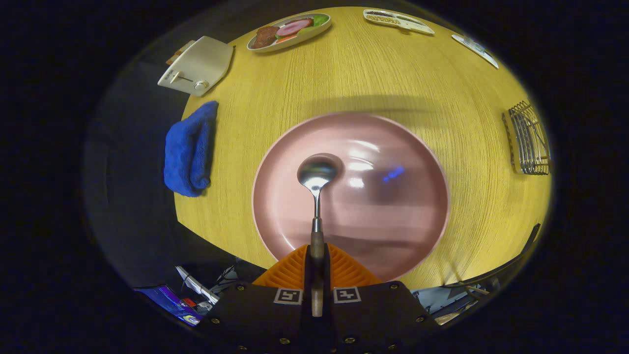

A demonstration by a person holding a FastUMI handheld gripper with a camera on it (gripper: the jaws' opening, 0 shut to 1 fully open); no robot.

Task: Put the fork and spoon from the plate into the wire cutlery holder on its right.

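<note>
Above the pink plate [393,147], spoon [317,196] clamped between claw [317,260] fingers.

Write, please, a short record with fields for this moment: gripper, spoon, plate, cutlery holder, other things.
gripper: gripper shut on the spoon's handle
spoon: spoon points forward, bowl over the plate
plate: pink plate just ahead of the fingers; no fork seen on it
cutlery holder: wire cutlery holder right of the plate, apart from it
other things: blue cloth, toaster, food dish
</note>
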